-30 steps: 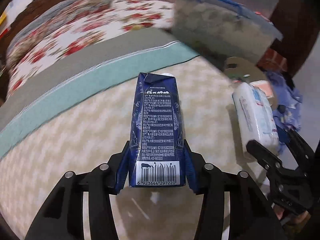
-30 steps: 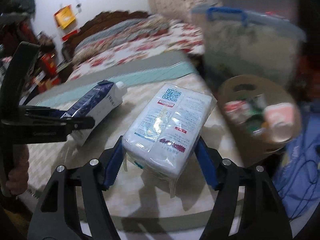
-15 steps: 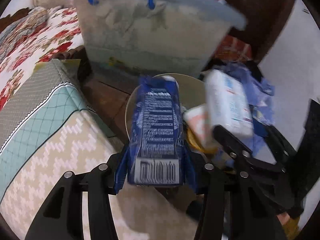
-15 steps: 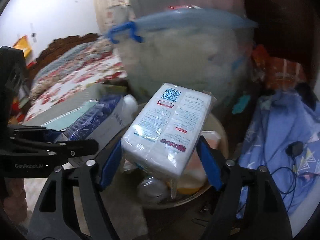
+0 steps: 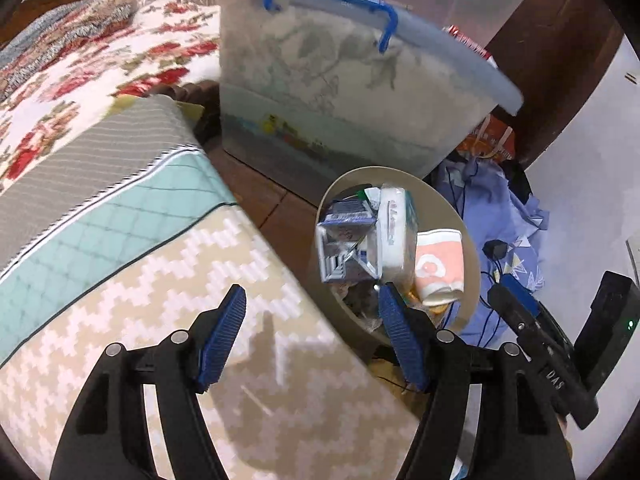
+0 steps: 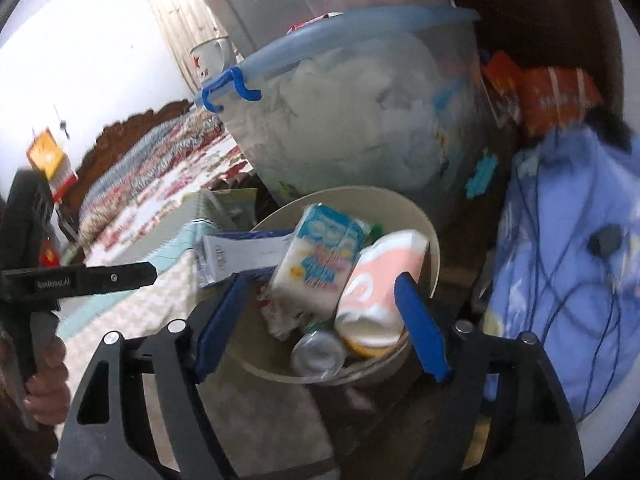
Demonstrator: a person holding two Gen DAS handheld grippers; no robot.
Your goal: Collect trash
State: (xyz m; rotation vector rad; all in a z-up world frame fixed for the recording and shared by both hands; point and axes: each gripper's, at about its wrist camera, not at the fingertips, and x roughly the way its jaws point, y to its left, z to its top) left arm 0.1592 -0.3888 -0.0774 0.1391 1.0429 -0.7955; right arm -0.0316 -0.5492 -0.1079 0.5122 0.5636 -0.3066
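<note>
A beige round trash bin (image 5: pixel 468 240) (image 6: pixel 434 248) stands on the floor by the bed. In it lie the blue milk carton (image 5: pixel 346 248) (image 6: pixel 236 256), the white tissue pack (image 5: pixel 394 228) (image 6: pixel 320 264), a pink and white paper cup (image 5: pixel 438 268) (image 6: pixel 380 284) and a can (image 6: pixel 318 354). My left gripper (image 5: pixel 312 332) is open and empty, above the bed's edge next to the bin. My right gripper (image 6: pixel 320 320) is open and empty just over the bin's near rim.
A large clear storage tub with a blue lid (image 5: pixel 348 92) (image 6: pixel 360 120) stands behind the bin. Blue cloth with cables (image 5: pixel 496 216) (image 6: pixel 568 240) lies to the right. The bed's patterned mat (image 5: pixel 140 280) and floral quilt (image 5: pixel 80 72) are at left.
Both grippers have opened and let go. The milk carton and the tissue pack have dropped into the bin. Both grippers swung from over the bed to the bin.
</note>
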